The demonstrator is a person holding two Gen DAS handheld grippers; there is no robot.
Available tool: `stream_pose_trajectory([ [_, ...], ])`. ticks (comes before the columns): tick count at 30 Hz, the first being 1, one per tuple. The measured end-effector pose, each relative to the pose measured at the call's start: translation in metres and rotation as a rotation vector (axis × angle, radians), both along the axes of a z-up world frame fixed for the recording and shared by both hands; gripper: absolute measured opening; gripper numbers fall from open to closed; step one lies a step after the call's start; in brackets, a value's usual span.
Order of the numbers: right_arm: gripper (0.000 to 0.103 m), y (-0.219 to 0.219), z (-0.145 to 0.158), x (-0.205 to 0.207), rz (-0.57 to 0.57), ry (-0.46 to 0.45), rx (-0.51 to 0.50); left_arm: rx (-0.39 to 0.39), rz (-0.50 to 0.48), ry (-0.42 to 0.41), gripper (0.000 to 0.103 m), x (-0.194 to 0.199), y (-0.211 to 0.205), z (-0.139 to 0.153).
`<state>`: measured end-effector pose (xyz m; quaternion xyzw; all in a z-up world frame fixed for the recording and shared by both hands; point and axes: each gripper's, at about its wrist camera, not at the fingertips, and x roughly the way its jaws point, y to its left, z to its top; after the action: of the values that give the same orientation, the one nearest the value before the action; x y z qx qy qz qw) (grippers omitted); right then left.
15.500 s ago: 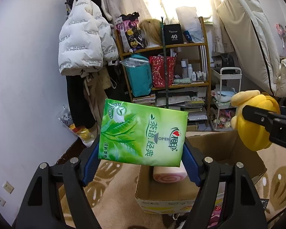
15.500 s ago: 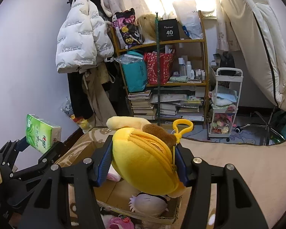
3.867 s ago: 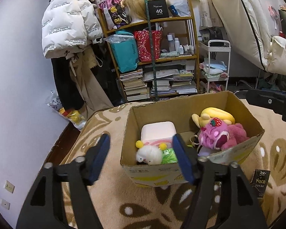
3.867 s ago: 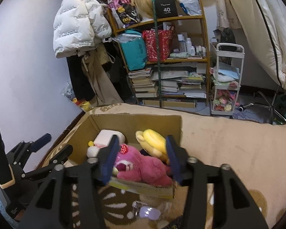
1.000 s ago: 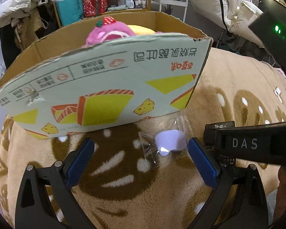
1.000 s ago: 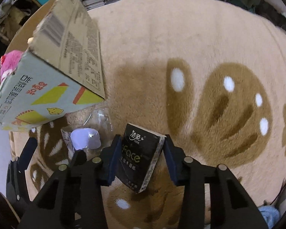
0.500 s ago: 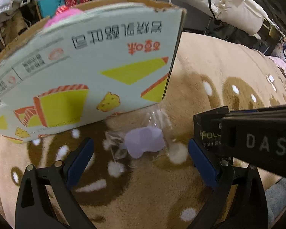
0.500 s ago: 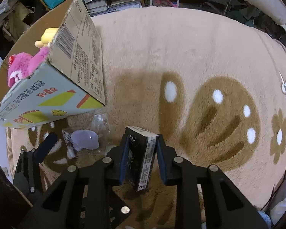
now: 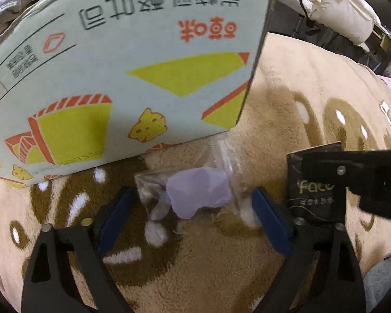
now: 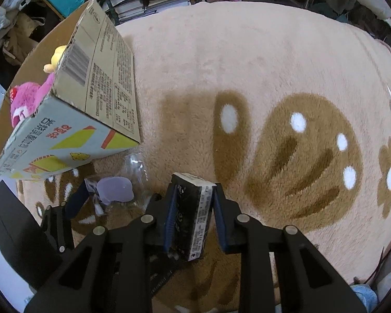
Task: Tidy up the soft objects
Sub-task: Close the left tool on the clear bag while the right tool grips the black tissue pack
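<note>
A black rectangular tissue pack is pinched by the right claw. At its nine o'clock, a crinkly clear bag holding a lilac pad lies on the rug between the closing, untouching left claw pads; it could slip free.

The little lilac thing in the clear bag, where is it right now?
The lilac item in its clear bag lies on the brown rug just in front of the cardboard box, between the left gripper's open fingers.

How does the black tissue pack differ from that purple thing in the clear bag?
The black tissue pack is dark, boxy and clamped on edge in the right gripper; the purple item in its clear bag is pale, lumpy and lies flat between the left gripper's open, closing jaws. Both sit beside the cardboard box.
</note>
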<state>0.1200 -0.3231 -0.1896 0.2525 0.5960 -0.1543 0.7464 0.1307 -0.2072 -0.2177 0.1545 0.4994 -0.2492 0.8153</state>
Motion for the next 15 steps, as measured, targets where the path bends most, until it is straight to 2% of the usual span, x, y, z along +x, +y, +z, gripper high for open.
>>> stream_pose_trajectory([
  [3,0.028,-0.006,0.003,-0.002,0.005,-0.002,0.001,0.001,0.0,-0.008,0.073,0.0,0.008,0.003],
  [7,0.028,-0.009,0.003,-0.004,0.002,-0.003,0.011,-0.008,-0.006,-0.006,0.068,0.0,0.017,0.007],
  [9,0.028,-0.009,0.001,-0.005,0.009,-0.003,0.012,0.001,-0.032,-0.015,0.058,-0.001,0.018,0.011],
  [15,0.028,-0.005,-0.001,-0.007,0.017,-0.012,0.017,-0.056,-0.027,0.037,0.046,0.009,0.034,0.02],
])
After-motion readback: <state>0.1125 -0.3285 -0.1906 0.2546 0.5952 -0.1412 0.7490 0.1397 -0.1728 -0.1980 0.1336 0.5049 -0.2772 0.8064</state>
